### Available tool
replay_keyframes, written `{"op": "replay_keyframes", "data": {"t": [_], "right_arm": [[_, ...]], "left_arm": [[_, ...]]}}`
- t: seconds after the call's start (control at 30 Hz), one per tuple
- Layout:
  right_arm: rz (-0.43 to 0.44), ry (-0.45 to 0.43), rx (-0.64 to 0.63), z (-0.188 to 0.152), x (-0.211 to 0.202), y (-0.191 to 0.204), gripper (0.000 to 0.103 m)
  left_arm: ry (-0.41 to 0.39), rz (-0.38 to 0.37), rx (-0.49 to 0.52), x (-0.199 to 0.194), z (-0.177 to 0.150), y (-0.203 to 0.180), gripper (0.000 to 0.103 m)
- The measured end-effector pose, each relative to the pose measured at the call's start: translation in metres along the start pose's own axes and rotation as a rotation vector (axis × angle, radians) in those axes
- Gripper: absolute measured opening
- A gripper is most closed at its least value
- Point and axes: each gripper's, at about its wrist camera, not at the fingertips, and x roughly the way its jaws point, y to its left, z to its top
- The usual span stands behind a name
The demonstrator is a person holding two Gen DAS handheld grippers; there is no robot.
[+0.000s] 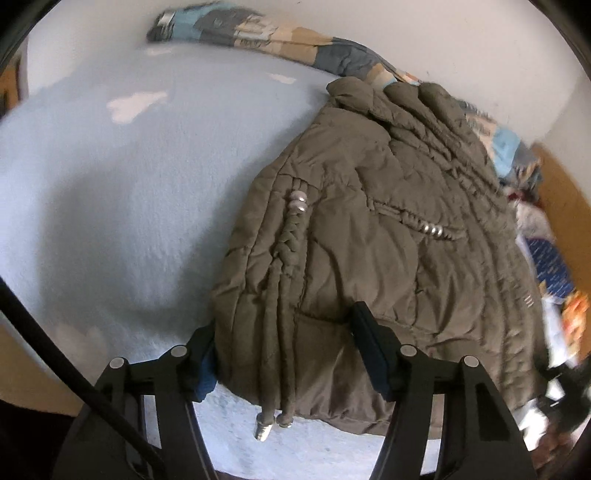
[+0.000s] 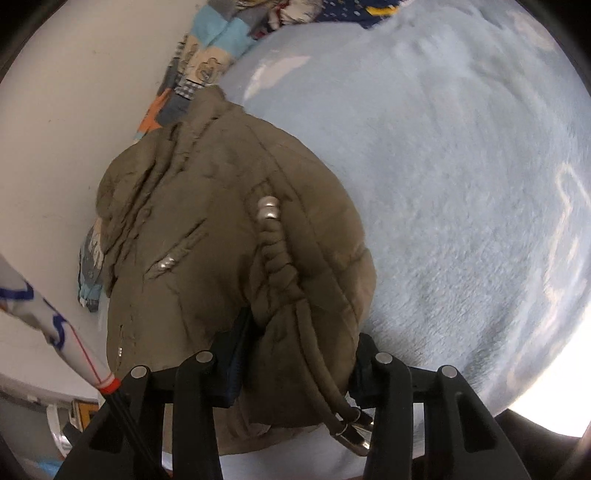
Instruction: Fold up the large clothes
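Left gripper (image 1: 284, 350) jaws straddling near hem of olive quilted jacket (image 1: 373, 229), pads pressing fabric, gripping hem. Right gripper (image 2: 299, 365) jaws pinching bunched hem beside braided drawcord (image 2: 275, 254), gripping jacket. Jacket lying on pale blue fleece blanket (image 1: 110, 206), collar pointing toward 12 o'clock, patchwork quilt (image 1: 258, 27) edging wall beyond. Judging: sides seeming tucked in already; lengthwise fold hem-to-collar remaining.

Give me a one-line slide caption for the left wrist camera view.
Left gripper straddling the near edge of an olive quilted jacket with braided drawcords, spread on a pale blue blanket.
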Motion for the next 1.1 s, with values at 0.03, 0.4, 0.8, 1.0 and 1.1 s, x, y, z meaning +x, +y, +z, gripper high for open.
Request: {"op": "replay_keyframes", "data": {"t": [0.03, 0.4, 0.8, 1.0, 1.1], "right_arm": [[-0.008, -0.004, -0.002, 0.0, 0.0, 0.001, 0.048], [-0.023, -0.037, -0.041, -0.005, -0.003, 0.005, 0.05], [-0.034, -0.05, -0.078, -0.006, -0.014, 0.015, 0.049], [-0.02, -0.05, -0.009, -0.003, -0.019, 0.004, 0.057], [-0.031, -0.054, 0.015, 0.0, -0.022, 0.0, 0.063]], "left_arm": [[-0.012, 0.025, 0.034, 0.0, -0.001, -0.004, 0.064], [-0.05, 0.103, 0.139, 0.004, 0.001, -0.017, 0.064], [-0.061, 0.202, 0.171, 0.007, 0.001, -0.032, 0.072], [-0.058, 0.218, 0.163, 0.009, 0.003, -0.026, 0.084], [-0.06, 0.228, 0.169, 0.008, 0.003, -0.028, 0.084]]}}
